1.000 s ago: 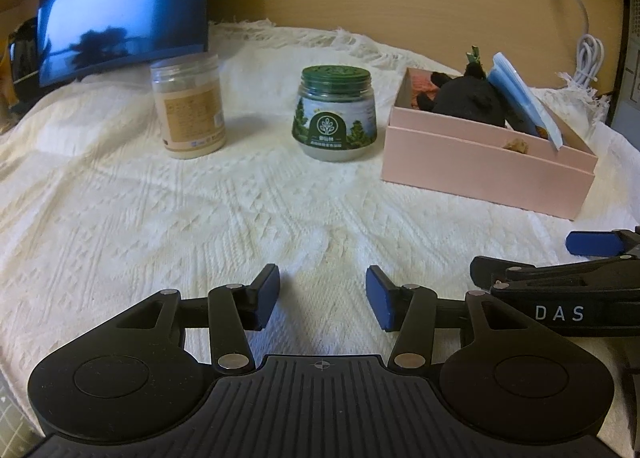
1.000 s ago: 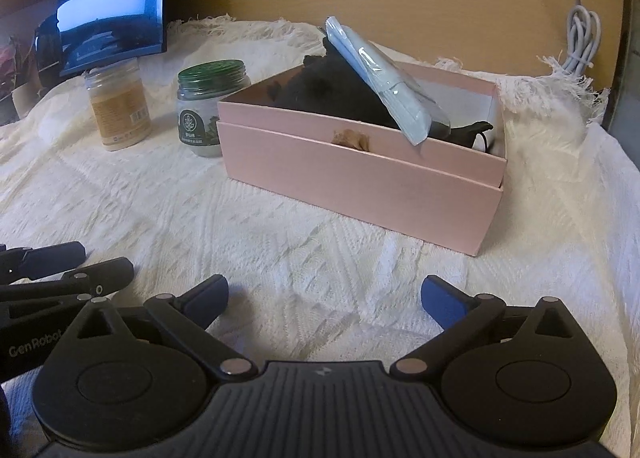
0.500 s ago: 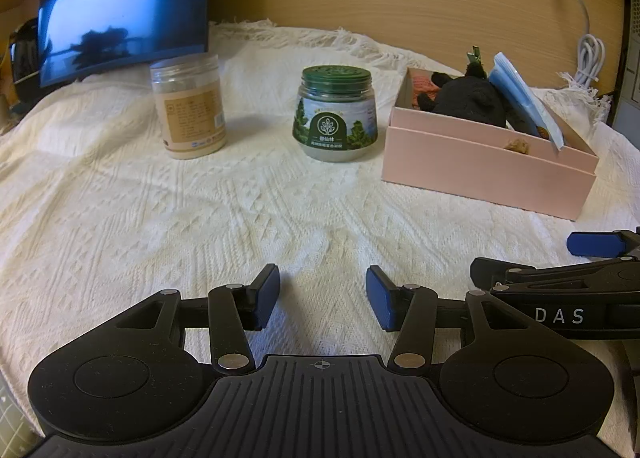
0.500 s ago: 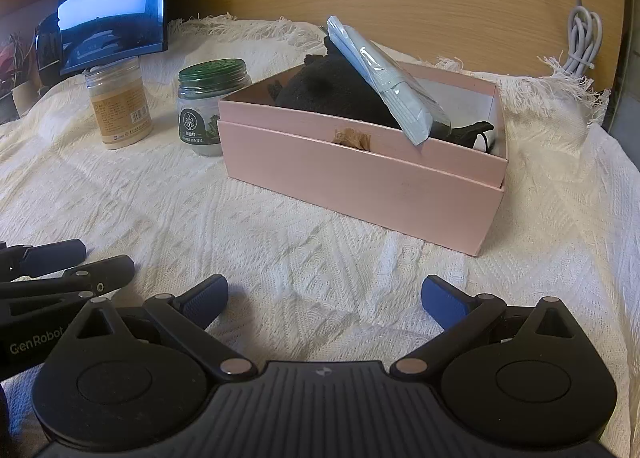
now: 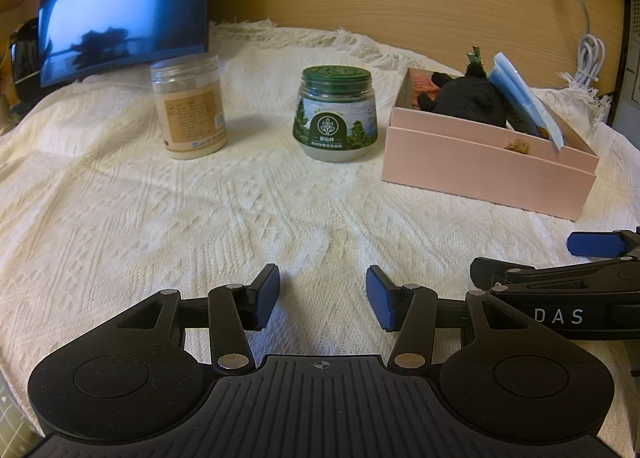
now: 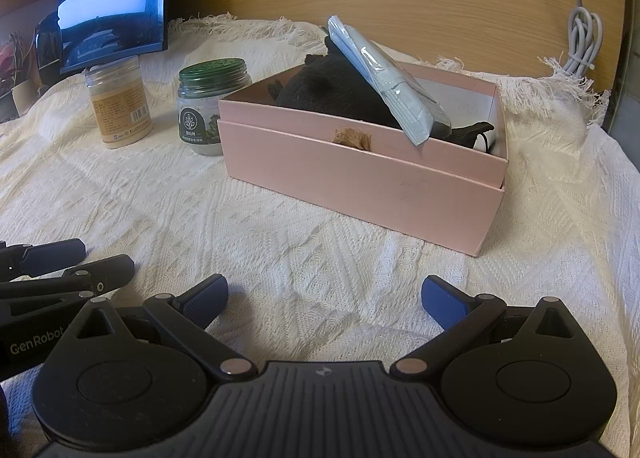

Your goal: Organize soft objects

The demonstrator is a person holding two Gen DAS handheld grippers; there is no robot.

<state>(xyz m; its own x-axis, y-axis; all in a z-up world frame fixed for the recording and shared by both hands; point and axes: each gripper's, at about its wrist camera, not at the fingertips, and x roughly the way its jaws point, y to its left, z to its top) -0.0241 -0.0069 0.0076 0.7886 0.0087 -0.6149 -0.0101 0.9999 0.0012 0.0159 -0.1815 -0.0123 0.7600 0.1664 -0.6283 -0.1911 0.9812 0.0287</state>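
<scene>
A pink box [image 6: 360, 173] [image 5: 480, 165] stands on the white knitted cloth. Inside it lie a black plush toy [image 6: 332, 93] [image 5: 468, 97], a pale blue packet [image 6: 384, 77] [image 5: 524, 97] leaning over the front rim, and a small brown tuft [image 6: 354, 137] at the rim. My left gripper [image 5: 324, 296] hovers over bare cloth near the front, open with nothing between its blue pads. My right gripper [image 6: 324, 298] sits beside it, opened wider and empty, well short of the box.
A green-lidded jar [image 5: 335, 113] [image 6: 211, 105] and a beige-labelled plastic jar [image 5: 188, 107] [image 6: 118, 103] stand left of the box. A dark monitor [image 5: 120, 9] rises at the back left. A white cable [image 6: 580, 37] hangs on the wooden wall behind.
</scene>
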